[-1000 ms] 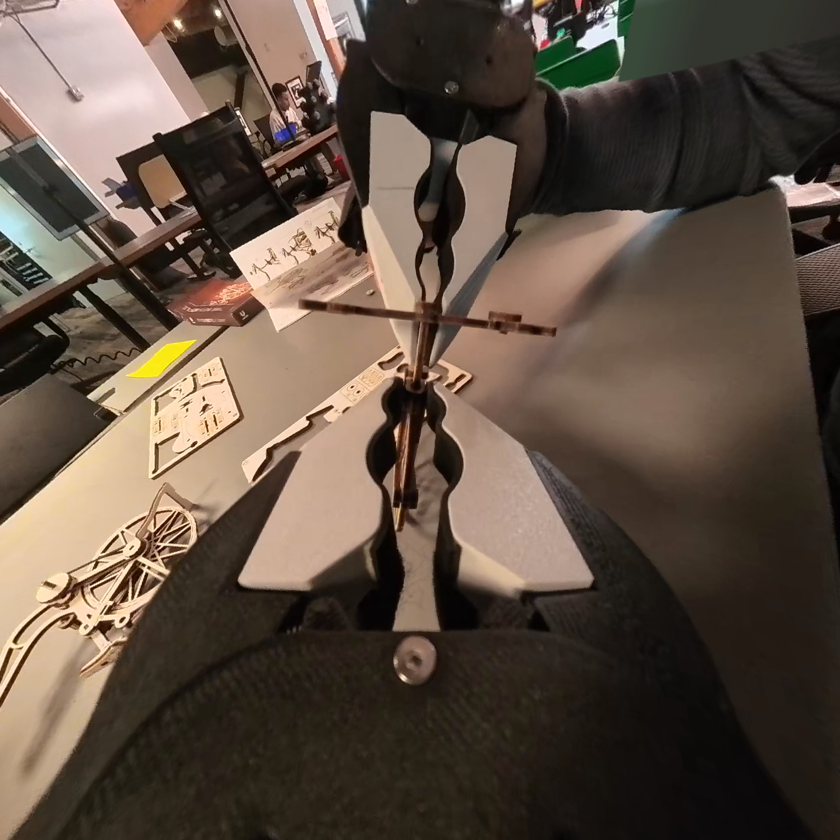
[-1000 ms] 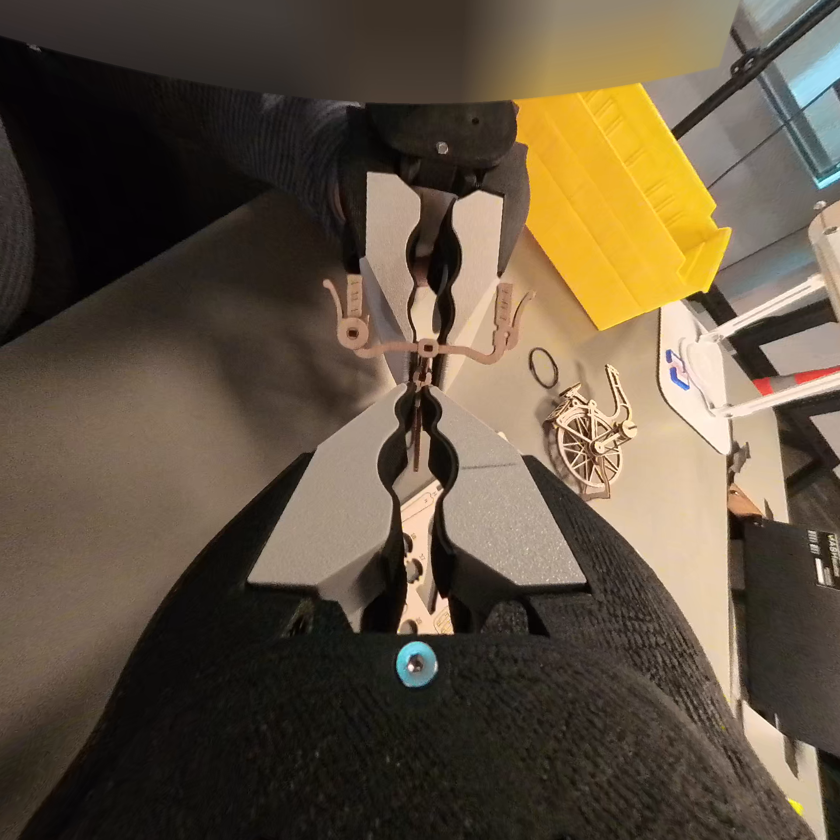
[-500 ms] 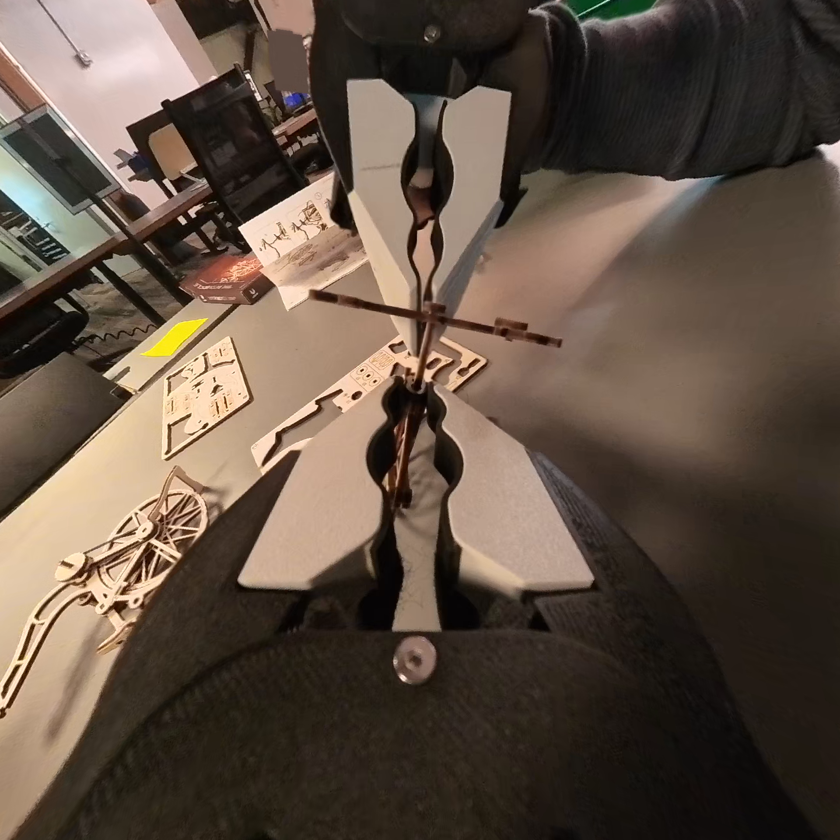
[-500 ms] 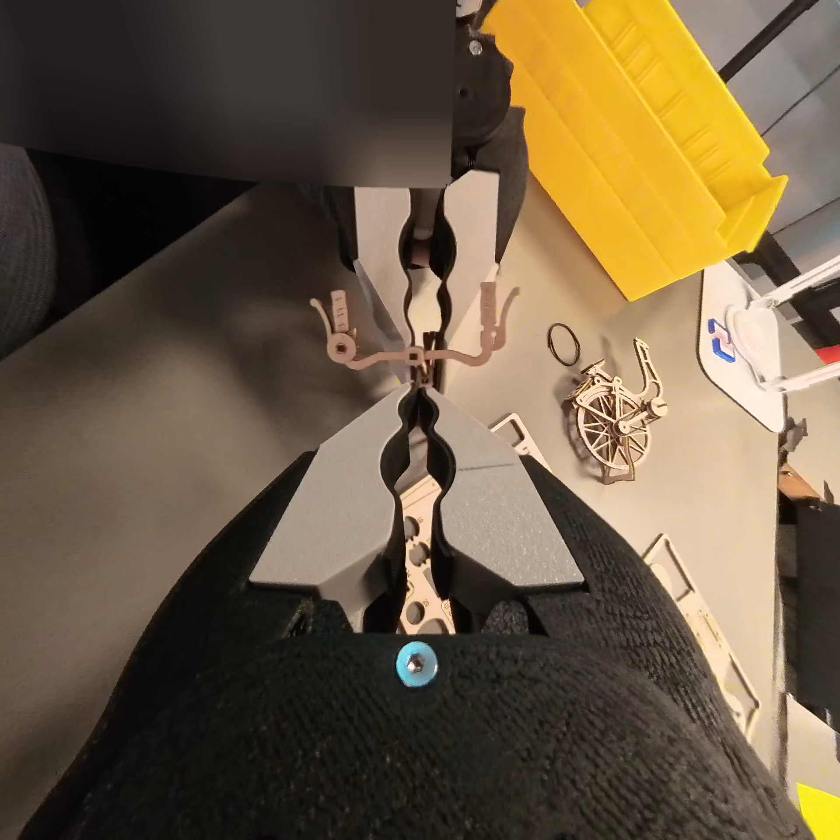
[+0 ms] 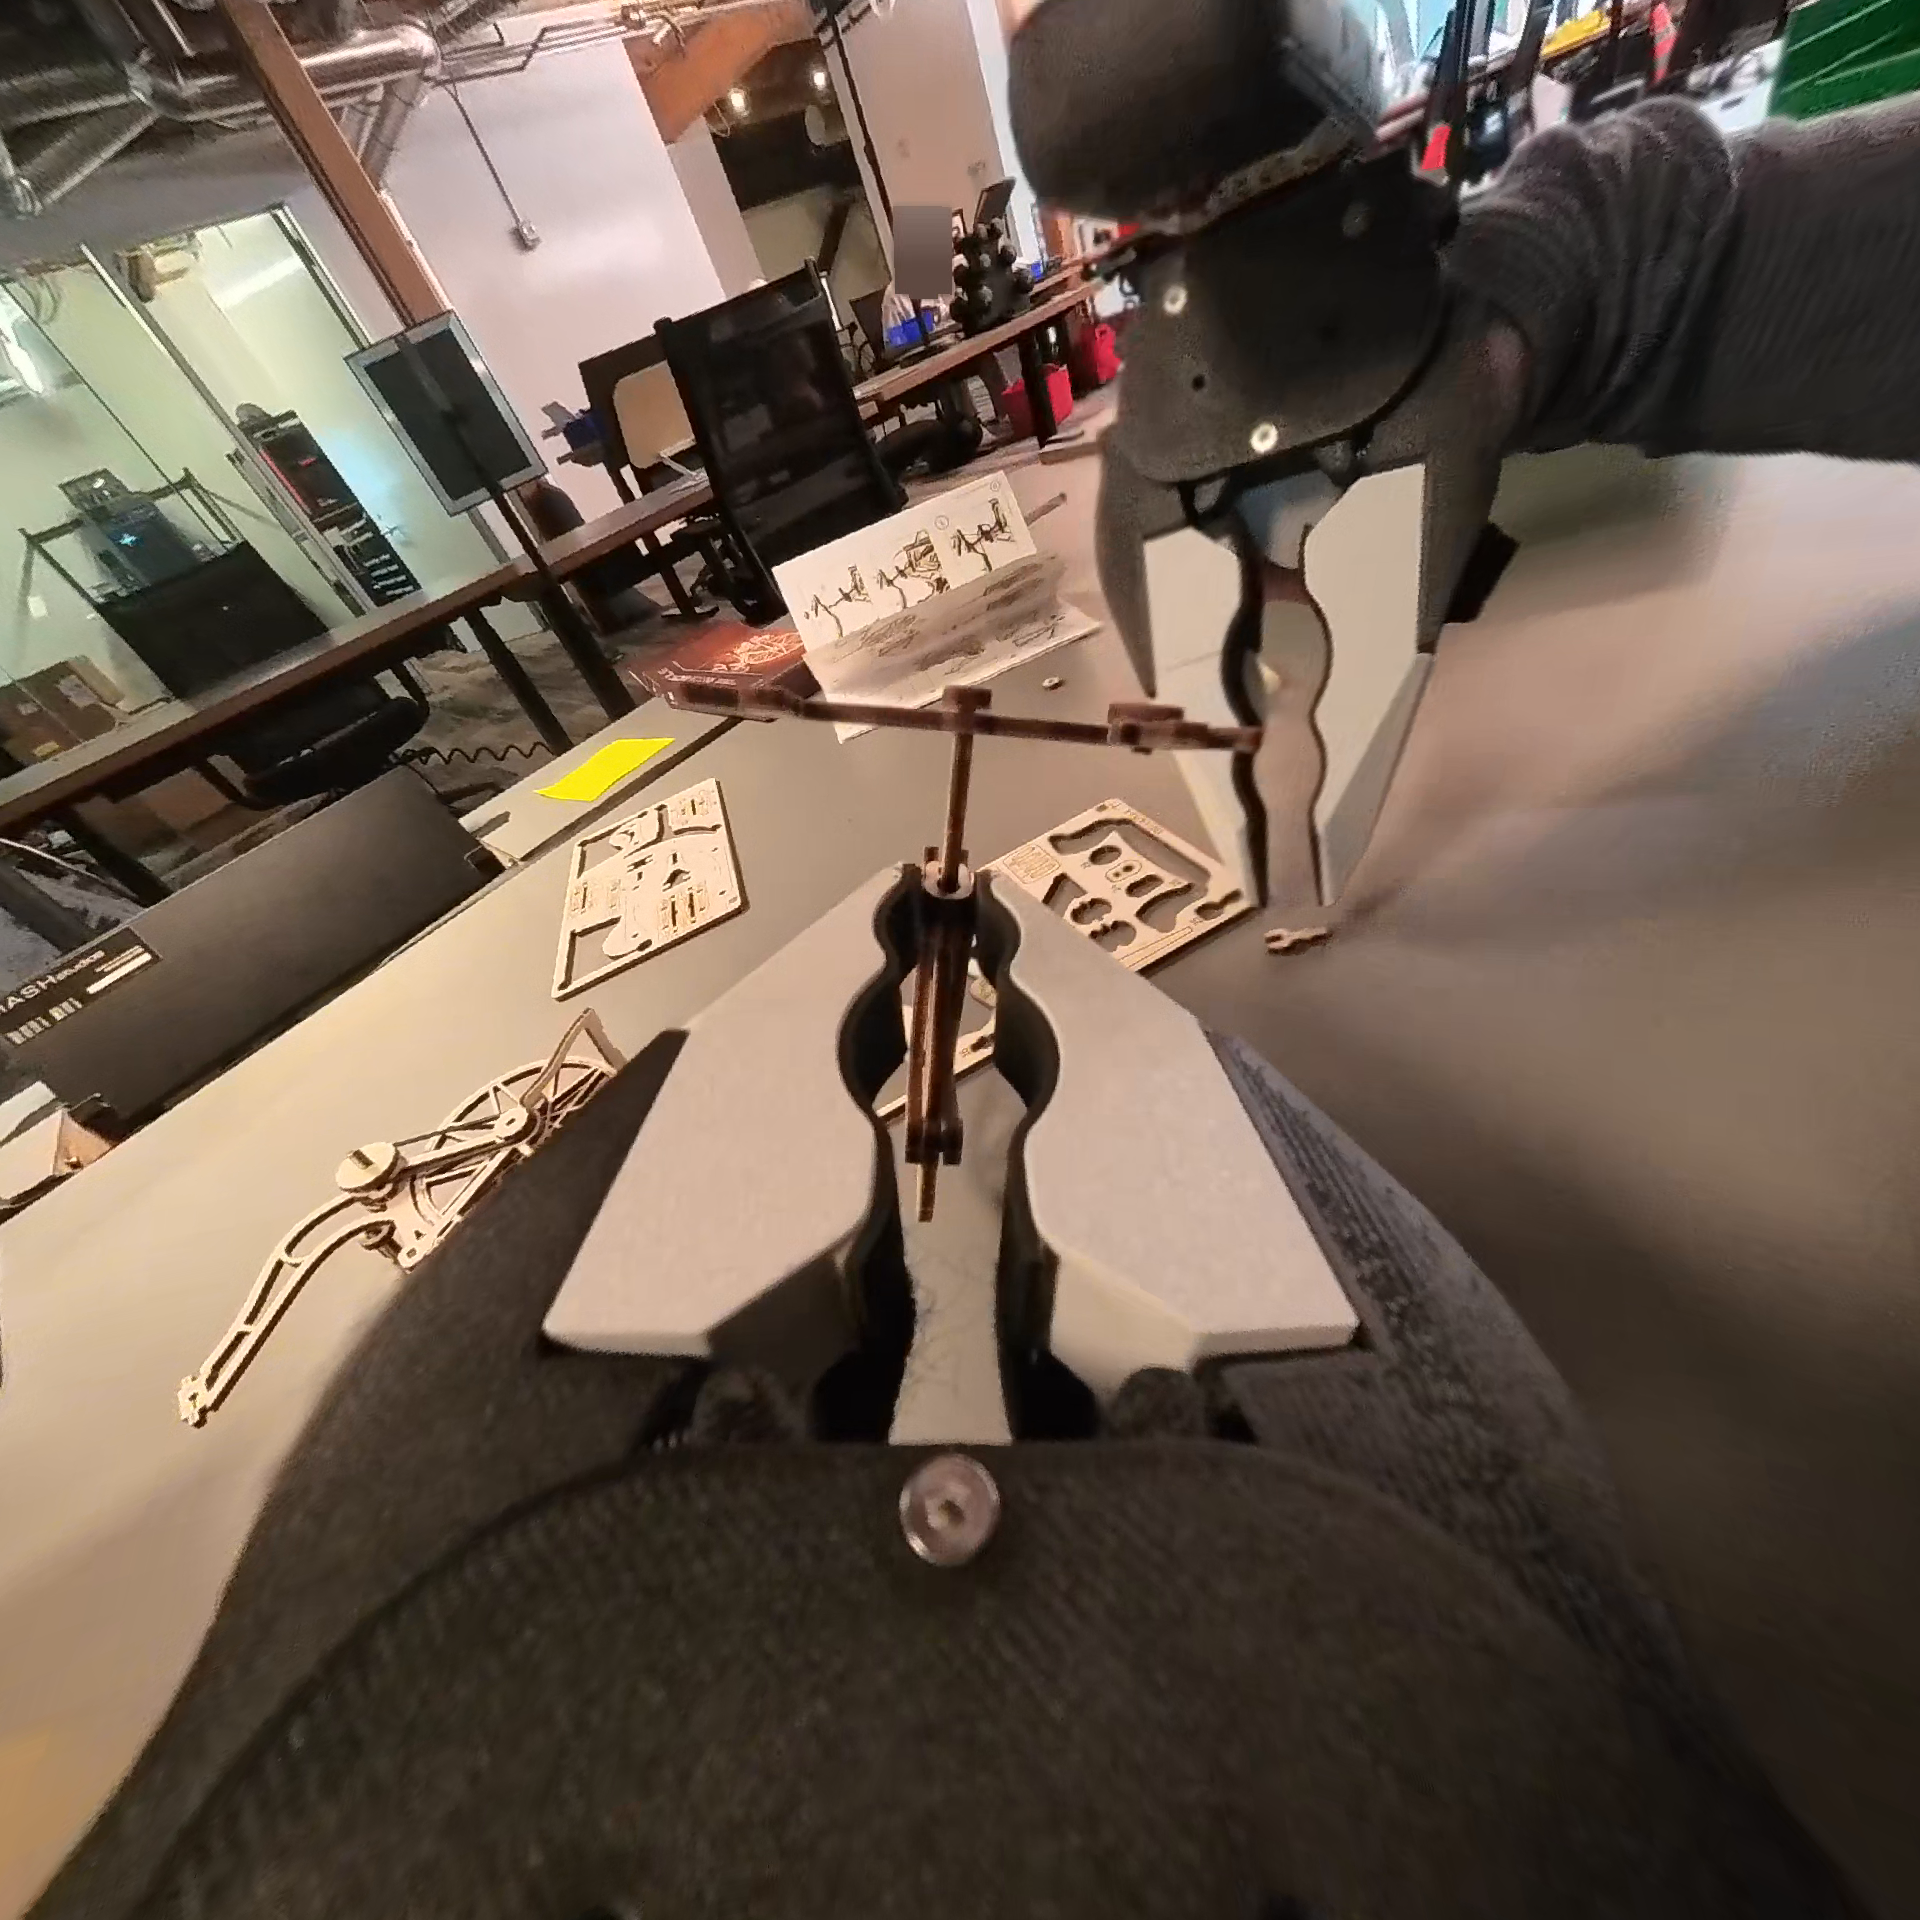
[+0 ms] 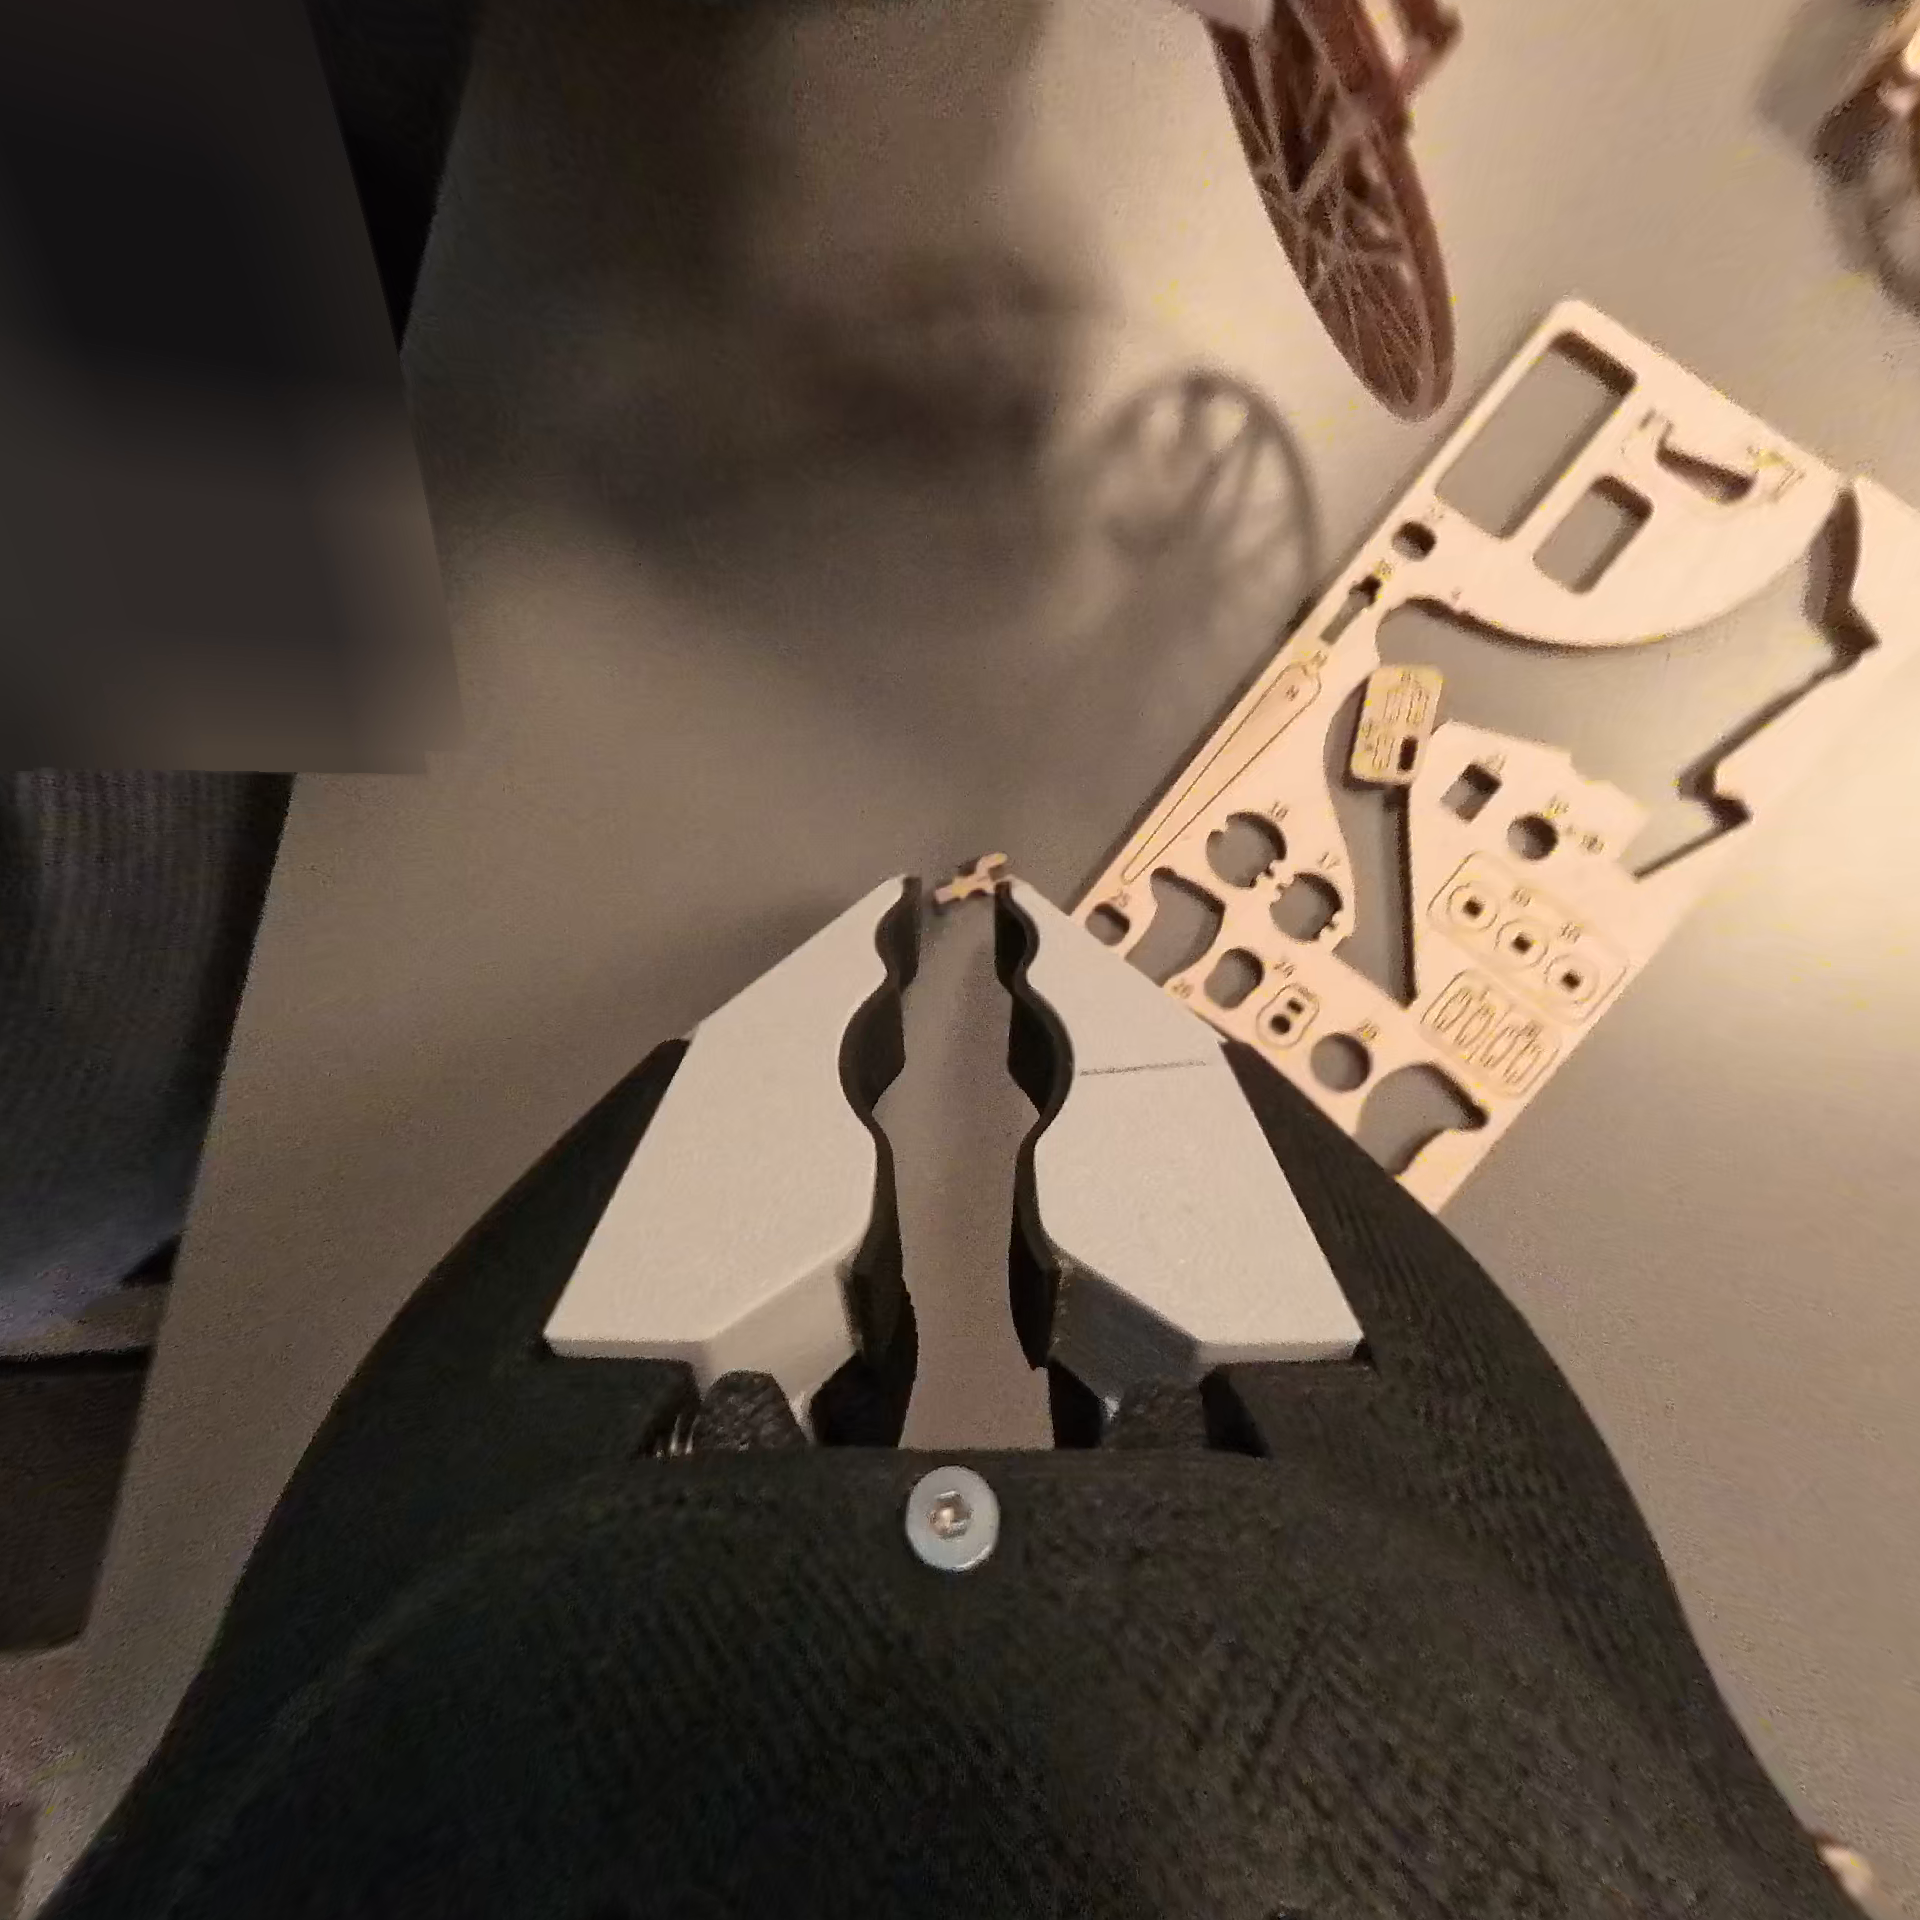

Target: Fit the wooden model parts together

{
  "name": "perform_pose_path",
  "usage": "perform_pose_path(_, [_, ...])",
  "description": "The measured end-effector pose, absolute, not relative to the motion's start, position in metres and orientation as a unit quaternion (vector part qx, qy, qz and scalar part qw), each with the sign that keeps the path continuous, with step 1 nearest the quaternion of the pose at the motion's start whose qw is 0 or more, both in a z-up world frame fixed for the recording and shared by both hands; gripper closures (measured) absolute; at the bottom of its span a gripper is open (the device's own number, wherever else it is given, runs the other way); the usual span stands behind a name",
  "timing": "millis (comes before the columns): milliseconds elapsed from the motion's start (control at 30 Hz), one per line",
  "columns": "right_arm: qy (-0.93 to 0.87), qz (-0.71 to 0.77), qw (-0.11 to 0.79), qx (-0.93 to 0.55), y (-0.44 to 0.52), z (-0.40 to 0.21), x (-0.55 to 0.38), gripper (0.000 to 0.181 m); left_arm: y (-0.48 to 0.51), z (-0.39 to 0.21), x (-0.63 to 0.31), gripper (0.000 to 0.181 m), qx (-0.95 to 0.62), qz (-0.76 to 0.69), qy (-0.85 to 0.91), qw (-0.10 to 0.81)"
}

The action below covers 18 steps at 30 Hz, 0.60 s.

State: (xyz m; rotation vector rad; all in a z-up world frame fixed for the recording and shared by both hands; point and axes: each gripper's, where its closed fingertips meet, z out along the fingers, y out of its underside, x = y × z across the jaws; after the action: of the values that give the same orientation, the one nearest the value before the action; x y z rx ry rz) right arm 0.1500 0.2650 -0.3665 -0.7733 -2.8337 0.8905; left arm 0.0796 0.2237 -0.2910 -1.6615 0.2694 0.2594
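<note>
My left gripper (image 5: 943,891) is shut on the stem of a dark wooden handlebar assembly (image 5: 966,717), whose crossbar stands out ahead of the fingertips, above the grey table (image 5: 1558,1039). My right gripper (image 6: 958,896) points down at the table, jaws a little apart, with a small pale wooden piece (image 6: 971,885) at its tips. I cannot tell whether it grips the piece. In the left wrist view the right gripper (image 5: 1286,891) hangs at the upper right over that piece (image 5: 1294,938).
A cut-out parts sheet (image 6: 1455,831) lies right of the right gripper; it (image 5: 1122,883) and another sheet (image 5: 649,894) show ahead. A part-built wooden bicycle (image 5: 447,1153) lies at the left. An instruction booklet (image 5: 935,592) and box (image 5: 727,665) sit farther back.
My right gripper has let go of the handlebar assembly, swung away to the right and down to the table, and opened slightly over a small piece. My left gripper still holds the assembly.
</note>
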Motion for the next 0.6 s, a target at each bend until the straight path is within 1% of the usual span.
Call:
perform_pose_path(67, [-0.907,0.302,0.040,-0.292,0.265,-0.369,0.155,0.169,0.223,-0.290,0.081,0.173,-0.732,0.115,0.121,0.660])
perform_pose_path(267, [-0.849,0.321,0.117,-0.402,0.264,-0.376,0.152,0.165,0.220,-0.284,0.082,0.173,-0.720,0.110,0.115,0.675])
perform_pose_path(400, [-0.821,0.312,0.183,-0.442,0.263,-0.377,0.148,0.170,0.219,-0.281,0.085,0.172,-0.714,0.098,0.114,0.684])
perform_pose_path(433, [-0.817,0.308,0.198,-0.446,0.262,-0.377,0.148,0.174,0.219,-0.281,0.086,0.172,-0.713,0.095,0.115,0.685])
perform_pose_path(533, [-0.799,0.308,0.231,-0.461,0.258,-0.377,0.144,0.179,0.220,-0.281,0.090,0.172,-0.712,0.086,0.123,0.686])
perform_pose_path(600, [-0.790,0.309,0.235,-0.475,0.258,-0.377,0.143,0.178,0.220,-0.282,0.093,0.172,-0.713,0.084,0.128,0.685])
